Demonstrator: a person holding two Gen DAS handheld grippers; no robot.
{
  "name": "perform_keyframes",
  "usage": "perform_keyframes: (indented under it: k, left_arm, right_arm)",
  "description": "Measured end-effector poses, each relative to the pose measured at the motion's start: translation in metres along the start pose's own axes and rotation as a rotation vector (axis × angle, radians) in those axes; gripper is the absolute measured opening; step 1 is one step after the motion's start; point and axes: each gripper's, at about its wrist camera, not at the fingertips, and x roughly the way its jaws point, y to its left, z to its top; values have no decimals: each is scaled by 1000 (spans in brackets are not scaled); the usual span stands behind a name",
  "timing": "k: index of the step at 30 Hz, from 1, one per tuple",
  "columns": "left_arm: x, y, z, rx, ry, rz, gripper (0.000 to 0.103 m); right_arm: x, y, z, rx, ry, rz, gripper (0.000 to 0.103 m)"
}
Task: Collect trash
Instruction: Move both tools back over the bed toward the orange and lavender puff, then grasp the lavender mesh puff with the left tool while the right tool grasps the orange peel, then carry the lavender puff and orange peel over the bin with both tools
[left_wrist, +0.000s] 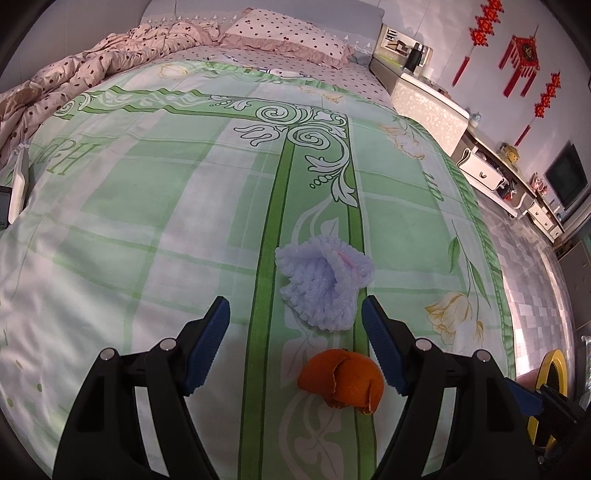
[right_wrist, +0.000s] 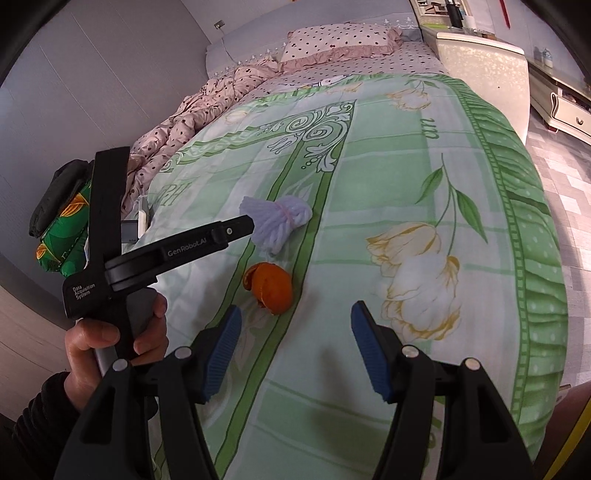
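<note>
An orange peel (left_wrist: 341, 380) lies on the green patterned bedspread (left_wrist: 184, 221), near its foot. A white foam fruit net (left_wrist: 325, 282) lies just beyond it. My left gripper (left_wrist: 295, 325) is open and empty, its blue pads either side of the net's near end, with the peel between the fingers. In the right wrist view the peel (right_wrist: 271, 288) and the net (right_wrist: 275, 221) lie ahead and left of my right gripper (right_wrist: 295, 332), which is open and empty above the bedspread (right_wrist: 369, 155). The left gripper's finger (right_wrist: 207, 240) reaches towards the net there.
A dotted pink quilt (left_wrist: 74, 81) and pillow (left_wrist: 288, 33) lie at the head of the bed. A white cabinet (left_wrist: 428, 107) and drawers (left_wrist: 484, 173) line the right wall. A yellow-rimmed bin (left_wrist: 550, 373) stands on the floor at the right. A green package (right_wrist: 62, 229) sits left of the bed.
</note>
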Motion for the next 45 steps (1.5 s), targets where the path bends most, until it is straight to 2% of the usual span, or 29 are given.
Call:
perform_keyframes:
  k: [10,13,19,21,23,26,35,45]
  left_arm:
    - [25,6,5,-20,30,-64,68]
    - [33,9,6,-21,37,-73,65]
    - [45,13,9,-39,61,-136,44]
    - [47,8,9,-11,62,-150,28]
    - [47,3,8,24,44,-133,23]
    - [45,3,10,31,39,-159,16]
    - [43,2,9,48,30,-141,11]
    - [4,-13,0,84,-9,-126,11]
  right_arm:
    - [53,25,9,-69,53,6,59]
    - [69,28,13,-79,65,2,59]
    - [97,34,18,-107,83,10,57]
    - [104,33,18,-111,87,2,54]
    - [109,32,19,-111,91,2,46]
    - [113,29,19,-102,96,17,42]
    - [96,14,15,-67,85,38,29]
    - [28,-5,3,-33,16,18,28]
